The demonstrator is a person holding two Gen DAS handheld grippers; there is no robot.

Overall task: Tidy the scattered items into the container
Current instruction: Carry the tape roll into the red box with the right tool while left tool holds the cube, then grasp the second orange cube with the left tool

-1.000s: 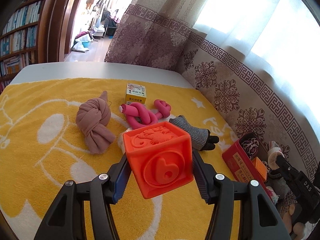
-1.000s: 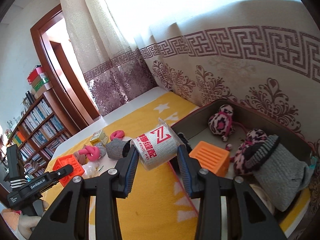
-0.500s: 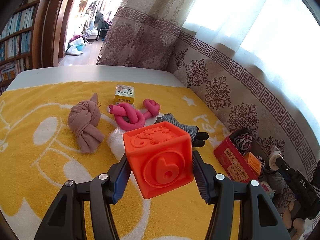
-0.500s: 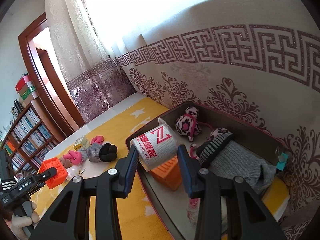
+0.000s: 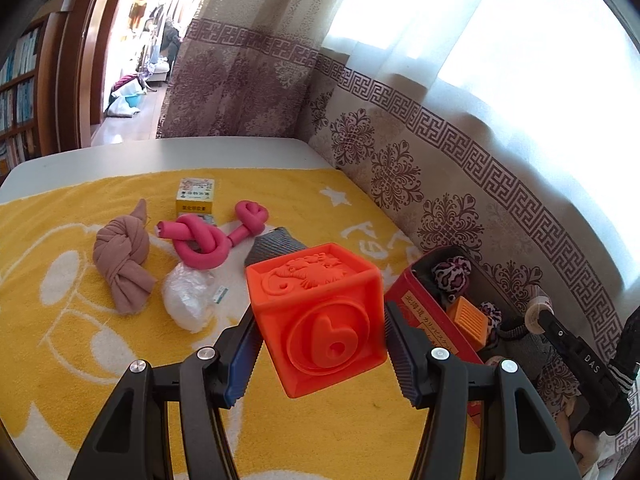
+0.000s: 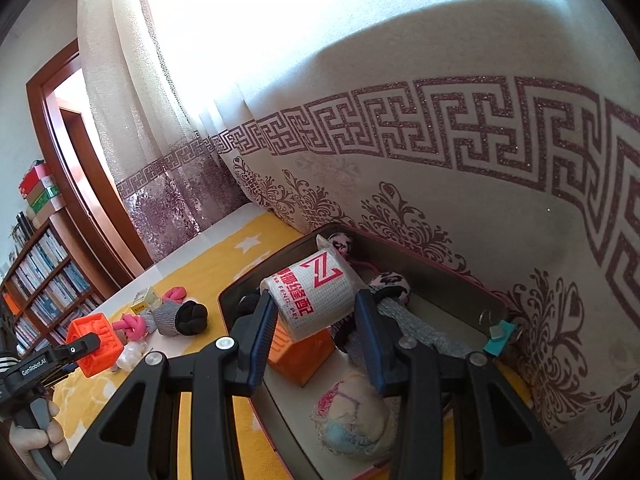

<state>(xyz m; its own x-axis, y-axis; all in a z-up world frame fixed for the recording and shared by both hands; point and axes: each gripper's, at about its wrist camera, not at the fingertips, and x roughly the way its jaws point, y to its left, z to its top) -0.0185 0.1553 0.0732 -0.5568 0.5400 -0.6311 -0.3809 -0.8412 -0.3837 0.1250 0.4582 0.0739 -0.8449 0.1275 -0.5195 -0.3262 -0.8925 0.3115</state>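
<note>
container [image 6: 452, 280]: orange box [image 6: 300, 356], grey sock, ball; right gripper [image 6: 316, 320] clamps roll [image 6: 312, 296] above; left gripper [image 5: 320, 344] clamps cube [image 5: 320, 320]

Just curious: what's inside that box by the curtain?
The box holds an orange block, leopard-print toys, a grey knit item and a pale ball. The wrapped roll in the right gripper hides part of the floor.

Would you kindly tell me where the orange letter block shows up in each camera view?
Left wrist: orange block at centre, gripped between the left jaws.
Right wrist: far left, small, over the yellow towel.
Shared landmark: pink knotted rope.
</note>
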